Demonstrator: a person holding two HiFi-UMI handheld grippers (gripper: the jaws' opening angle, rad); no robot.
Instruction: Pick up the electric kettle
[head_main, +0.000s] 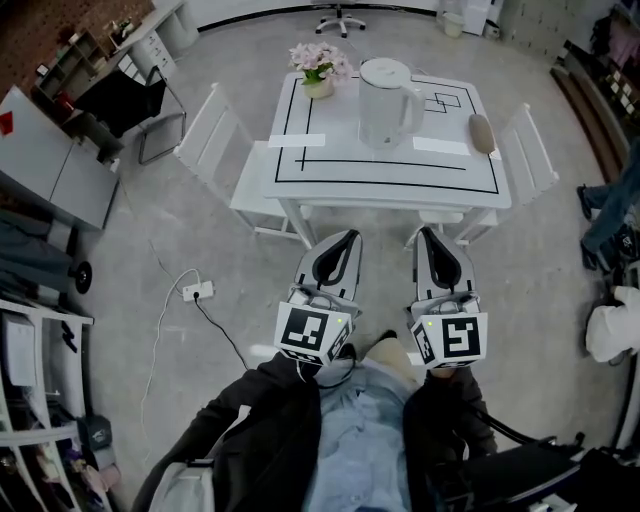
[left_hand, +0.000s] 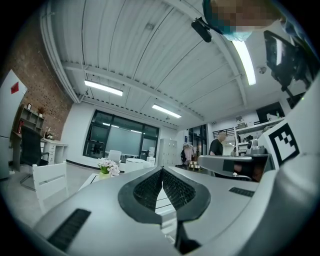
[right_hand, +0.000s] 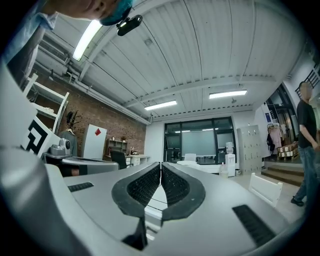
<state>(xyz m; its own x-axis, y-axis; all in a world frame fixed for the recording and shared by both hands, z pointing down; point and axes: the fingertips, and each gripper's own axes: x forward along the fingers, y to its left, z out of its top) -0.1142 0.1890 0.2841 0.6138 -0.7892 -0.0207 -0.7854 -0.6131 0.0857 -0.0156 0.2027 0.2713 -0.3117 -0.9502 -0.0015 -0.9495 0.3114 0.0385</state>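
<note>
The white electric kettle (head_main: 385, 100) stands upright on the white table (head_main: 390, 175), near its far middle. Both grippers are held side by side in front of the table's near edge, short of the kettle and pointing level toward it. My left gripper (head_main: 349, 237) is shut with nothing in it, and its ribbed pads (left_hand: 150, 187) meet in the left gripper view. My right gripper (head_main: 425, 233) is also shut and empty, with its pads (right_hand: 174, 186) pressed together. In both gripper views the jaws hide most of the table.
A pot of pink flowers (head_main: 319, 66) sits at the table's far left and a brown oval object (head_main: 482, 132) at its right. White chairs (head_main: 212, 138) (head_main: 530, 152) flank the table. A power strip (head_main: 197, 291) lies on the floor. A person (right_hand: 306, 142) stands at the right.
</note>
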